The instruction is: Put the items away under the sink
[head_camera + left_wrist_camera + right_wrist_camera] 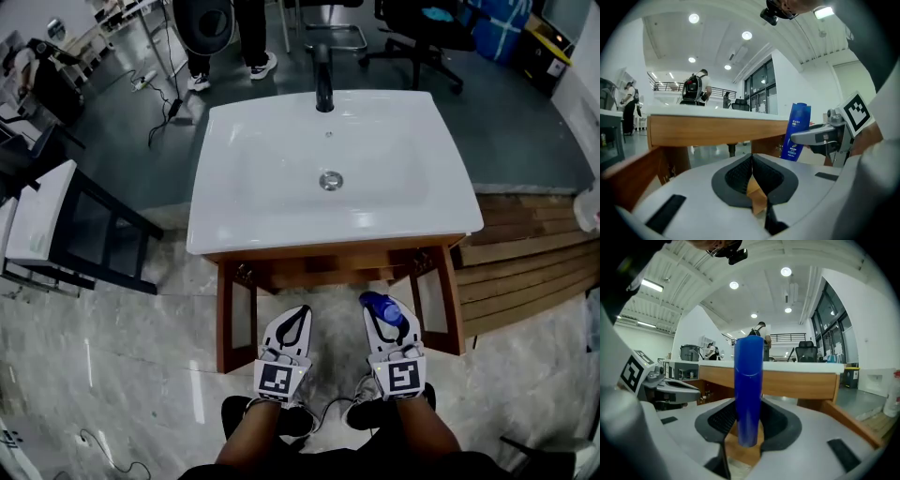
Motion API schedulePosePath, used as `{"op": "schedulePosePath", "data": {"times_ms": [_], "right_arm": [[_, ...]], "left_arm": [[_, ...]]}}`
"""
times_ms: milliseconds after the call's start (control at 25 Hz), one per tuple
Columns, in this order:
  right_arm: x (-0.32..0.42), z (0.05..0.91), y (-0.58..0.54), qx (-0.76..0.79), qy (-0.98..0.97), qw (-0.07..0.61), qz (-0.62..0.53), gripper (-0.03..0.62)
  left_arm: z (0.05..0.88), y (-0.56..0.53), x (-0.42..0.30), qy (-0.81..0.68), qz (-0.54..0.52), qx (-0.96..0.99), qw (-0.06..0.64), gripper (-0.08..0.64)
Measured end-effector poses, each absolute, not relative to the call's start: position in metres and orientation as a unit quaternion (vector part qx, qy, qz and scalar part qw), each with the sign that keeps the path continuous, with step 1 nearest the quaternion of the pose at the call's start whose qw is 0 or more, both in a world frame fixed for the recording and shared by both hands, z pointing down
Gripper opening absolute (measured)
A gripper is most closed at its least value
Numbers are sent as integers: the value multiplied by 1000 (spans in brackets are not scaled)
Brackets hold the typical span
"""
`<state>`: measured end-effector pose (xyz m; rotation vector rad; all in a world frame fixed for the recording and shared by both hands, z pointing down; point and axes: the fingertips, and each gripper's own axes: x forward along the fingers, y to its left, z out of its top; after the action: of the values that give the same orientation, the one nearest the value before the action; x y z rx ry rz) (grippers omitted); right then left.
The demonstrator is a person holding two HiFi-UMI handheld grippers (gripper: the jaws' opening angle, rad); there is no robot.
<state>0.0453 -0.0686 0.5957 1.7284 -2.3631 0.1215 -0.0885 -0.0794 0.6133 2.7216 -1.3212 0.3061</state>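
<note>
While the person stands facing the white sink (pixel 281 141), the wooden cabinet (pixel 328 253) beneath it has both doors swung wide. Far to the left sits a dark-framed stand with a white top (pixel 42 211). Coming across, the cabinet's left door (pixel 236 314) juts outward. Just beside it the left gripper (pixel 296 315) points toward the opening, its jaws pressed together with nothing caught between them. Next to it the right gripper (pixel 380 314) pinches a blue bottle (pixel 384 306). The bottle stands roughly upright between the pads, its top rising well above the jaws, and it is held low between the two open doors, in front of the opening. The right door (pixel 436 300) stands just past it, and wooden planks (pixel 530 248) lie stacked on the floor at the far right. Beyond the sink, another person's legs (pixel 248 37) show.
</note>
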Motion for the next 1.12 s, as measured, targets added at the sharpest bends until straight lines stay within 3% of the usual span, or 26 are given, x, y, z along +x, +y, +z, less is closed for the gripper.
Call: {"op": "schedulePosePath", "data": {"times_ms": [320,560,1120], "right_arm": [[39,742,-96,595,-797,97,36,163],[33,810,-94,589,-801,99,30,163],[28,823,-97,597,-794,105,37,163]], "left_arm": [[756,-111,-96,-443,67,893,51,21],[815,-124,-107,-449,42,892,39,21],[827,-124,-104,-450,47,892,10,21]]}}
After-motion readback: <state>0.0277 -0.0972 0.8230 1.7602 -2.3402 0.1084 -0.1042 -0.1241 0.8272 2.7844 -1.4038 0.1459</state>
